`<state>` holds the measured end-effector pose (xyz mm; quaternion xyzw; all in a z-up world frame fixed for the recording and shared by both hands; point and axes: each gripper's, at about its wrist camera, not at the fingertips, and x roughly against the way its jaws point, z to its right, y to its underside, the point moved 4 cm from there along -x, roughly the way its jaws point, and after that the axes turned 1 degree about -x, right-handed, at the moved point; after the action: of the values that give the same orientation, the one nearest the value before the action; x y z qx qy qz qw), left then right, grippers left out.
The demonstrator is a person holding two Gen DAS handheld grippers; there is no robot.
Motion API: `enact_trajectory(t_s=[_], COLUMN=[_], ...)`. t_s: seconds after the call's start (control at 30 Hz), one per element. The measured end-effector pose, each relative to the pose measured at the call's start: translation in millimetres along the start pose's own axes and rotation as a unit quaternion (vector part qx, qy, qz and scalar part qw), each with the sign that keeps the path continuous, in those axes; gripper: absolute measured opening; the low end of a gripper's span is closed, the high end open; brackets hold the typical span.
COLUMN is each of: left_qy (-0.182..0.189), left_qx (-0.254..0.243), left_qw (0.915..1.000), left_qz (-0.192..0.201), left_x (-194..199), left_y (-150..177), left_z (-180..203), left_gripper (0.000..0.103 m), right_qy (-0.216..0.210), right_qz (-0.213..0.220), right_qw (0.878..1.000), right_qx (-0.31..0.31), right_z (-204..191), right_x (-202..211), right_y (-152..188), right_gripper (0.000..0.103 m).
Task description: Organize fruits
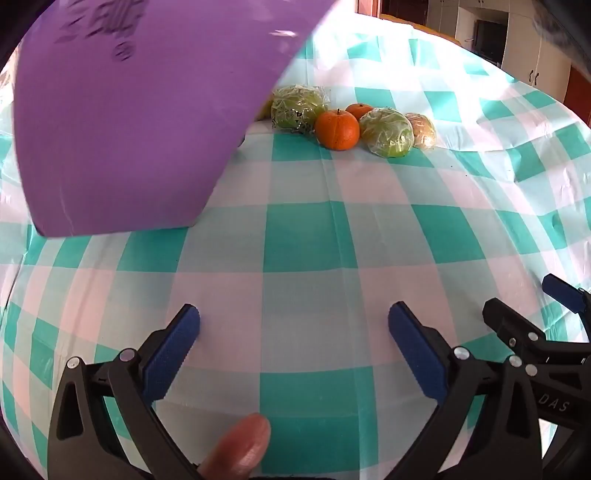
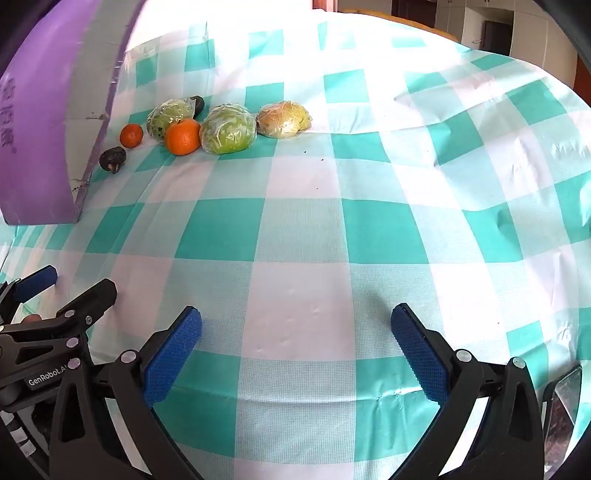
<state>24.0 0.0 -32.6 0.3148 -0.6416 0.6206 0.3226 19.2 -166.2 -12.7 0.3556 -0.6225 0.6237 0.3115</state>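
On the teal-and-white checked tablecloth (image 2: 306, 229), both the left gripper (image 1: 293, 325) and right gripper (image 2: 295, 325) gape empty, the plastic-wrapped green fruits (image 2: 228, 129) and round oranges (image 2: 182, 136) well ahead; slick wrap risks slipping, oranges rolling.

A teal-and-white checked cloth (image 2: 303, 229) covers the tabletop (image 1: 436, 31) ahead of the gripper, creased and rumpled toward the far right; strong daylight washes out its far end; beyond the far edge stand pale cabinet doors (image 1: 535, 55) with dark handles, a dark appliance (image 1: 487, 37) set among them, and reddish-brown wood trim (image 2: 321, 3).
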Motion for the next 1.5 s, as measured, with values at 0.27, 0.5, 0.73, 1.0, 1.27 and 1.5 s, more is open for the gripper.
enact_trajectory(t_s=[0.27,0.5,0.73,1.0,1.27,1.5], left_qy=[0.003,0.0,0.003,0.003,0.002,0.002], left_qx=[0.002,-0.002,-0.002,0.0,0.0,0.0], left_qw=[1.0,1.0,1.0,1.0,1.0,1.0], left_qz=[-0.001,0.001,0.004,0.005,0.004,0.004], left_x=[-1.8,-0.6,-1.6,-0.2,0.2,0.1], left_y=[-2.2,0.2,0.2,1.0,0.5,0.5], left_z=[-2.7,-0.8,-2.1,-2.1,-1.6,-2.0], left_gripper=[0.102,0.102,0.102,0.102,0.102,0.102], right_qy=[0.001,0.0,0.002,0.002,0.001,0.0], right_qz=[-0.003,-0.001,0.001,0.001,0.0,0.0], right_qw=[1.0,1.0,1.0,1.0,1.0,1.0], right_qx=[0.001,0.0,0.001,0.001,0.001,0.001], right_z=[-0.5,1.7,-0.3,2.0,1.7,1.9], right_x=[-1.3,-1.2,-1.2,-1.0,-0.3,-0.4], right_y=[-1.8,1.4,0.1,0.3,-0.6,-1.0], right_gripper=[0.099,0.099,0.099,0.099,0.099,0.099])
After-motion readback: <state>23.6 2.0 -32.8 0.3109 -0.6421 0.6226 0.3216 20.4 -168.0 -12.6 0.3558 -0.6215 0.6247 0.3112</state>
